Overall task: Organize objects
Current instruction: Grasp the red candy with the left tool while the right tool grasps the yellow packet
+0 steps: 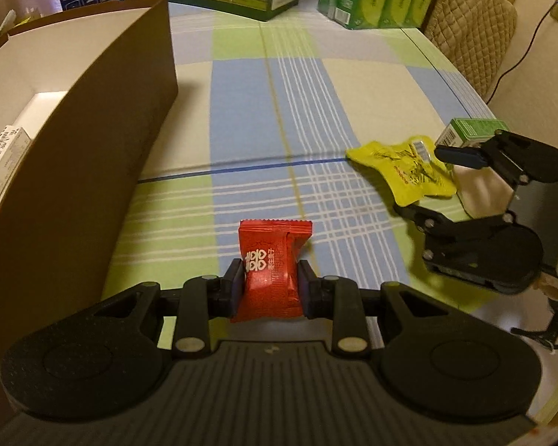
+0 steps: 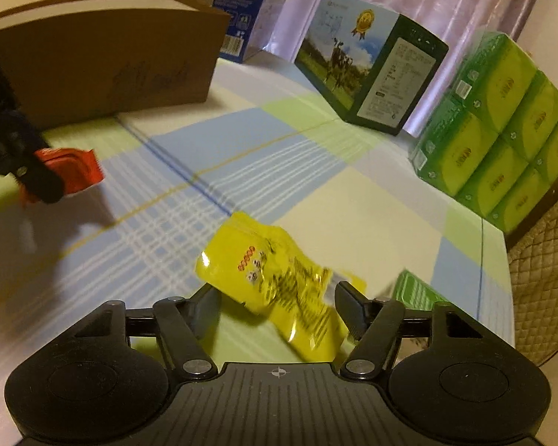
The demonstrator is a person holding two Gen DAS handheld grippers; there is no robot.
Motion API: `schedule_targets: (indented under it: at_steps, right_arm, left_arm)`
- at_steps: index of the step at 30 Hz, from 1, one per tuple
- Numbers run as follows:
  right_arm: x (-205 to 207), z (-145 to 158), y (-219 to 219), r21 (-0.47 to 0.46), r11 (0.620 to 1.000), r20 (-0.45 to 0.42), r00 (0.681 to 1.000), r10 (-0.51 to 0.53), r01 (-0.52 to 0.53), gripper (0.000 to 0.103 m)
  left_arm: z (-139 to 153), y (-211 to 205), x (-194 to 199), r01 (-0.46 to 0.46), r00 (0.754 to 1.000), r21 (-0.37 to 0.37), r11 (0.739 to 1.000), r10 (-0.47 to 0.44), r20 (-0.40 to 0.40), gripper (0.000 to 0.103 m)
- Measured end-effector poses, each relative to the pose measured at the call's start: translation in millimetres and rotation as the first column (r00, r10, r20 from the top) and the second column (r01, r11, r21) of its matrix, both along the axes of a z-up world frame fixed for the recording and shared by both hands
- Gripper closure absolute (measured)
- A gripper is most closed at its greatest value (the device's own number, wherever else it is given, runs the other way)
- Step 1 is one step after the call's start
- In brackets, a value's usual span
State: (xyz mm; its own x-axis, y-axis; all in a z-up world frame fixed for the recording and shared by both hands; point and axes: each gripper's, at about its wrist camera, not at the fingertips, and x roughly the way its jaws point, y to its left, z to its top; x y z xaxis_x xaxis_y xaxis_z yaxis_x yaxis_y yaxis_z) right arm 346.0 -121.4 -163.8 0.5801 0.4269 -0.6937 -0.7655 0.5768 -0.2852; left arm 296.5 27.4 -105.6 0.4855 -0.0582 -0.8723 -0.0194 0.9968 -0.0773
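Left gripper fingers are pinching the red packet, probably for the brown box; right gripper fingers are standing wide around the yellow packet.

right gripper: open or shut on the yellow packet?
Open. The right gripper has its fingers spread on either side of the yellow packet, with gaps showing; the packet lies on the tablecloth.

Right gripper spread wide – yellow packet between its fingers

Bare tablecloth lies open between brown box and yellow packet.
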Motion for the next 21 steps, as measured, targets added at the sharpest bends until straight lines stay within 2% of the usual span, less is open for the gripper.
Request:
schedule_targets:
  at_steps: [2,5,11,14,20,21]
  right_arm:
    - [7,0,1,0.032,0.999,-0.022,1.0,-0.018,0.019,0.041]
    - [16,3,3,0.074,0.996,-0.067,0.996,-0.053,0.058,0.061]
    - [13,10,5,0.094,0.99,-0.077,0.992,-0.097,0.105,0.072]
    - [10,16,0,0.125,0.983,-0.102,0.988,-0.119,0.132,0.08]
    - [4,34,-12,0.2,0.965,-0.164,0.976,-0.14,0.172,0.087]
    - [3,37,-14,0.213,0.961,-0.179,0.974,-0.139,0.176,0.102]
  left_arm:
    - [1,1,0,-0.005,1.0,0.001,1.0,0.005,0.002,0.078]
    - [3,3,0,-0.008,1.0,0.0,1.0,0.008,0.006,0.078]
    - [5,6,0,-0.019,1.0,-0.001,1.0,0.019,0.009,0.078]
    - [6,6,1,-0.02,1.0,-0.002,1.0,0.02,0.011,0.078]
    - [10,4,1,-0.011,1.0,-0.001,1.0,0.011,0.017,0.078]
    - [11,4,1,-0.01,1.0,-0.001,1.0,0.01,0.019,0.078]
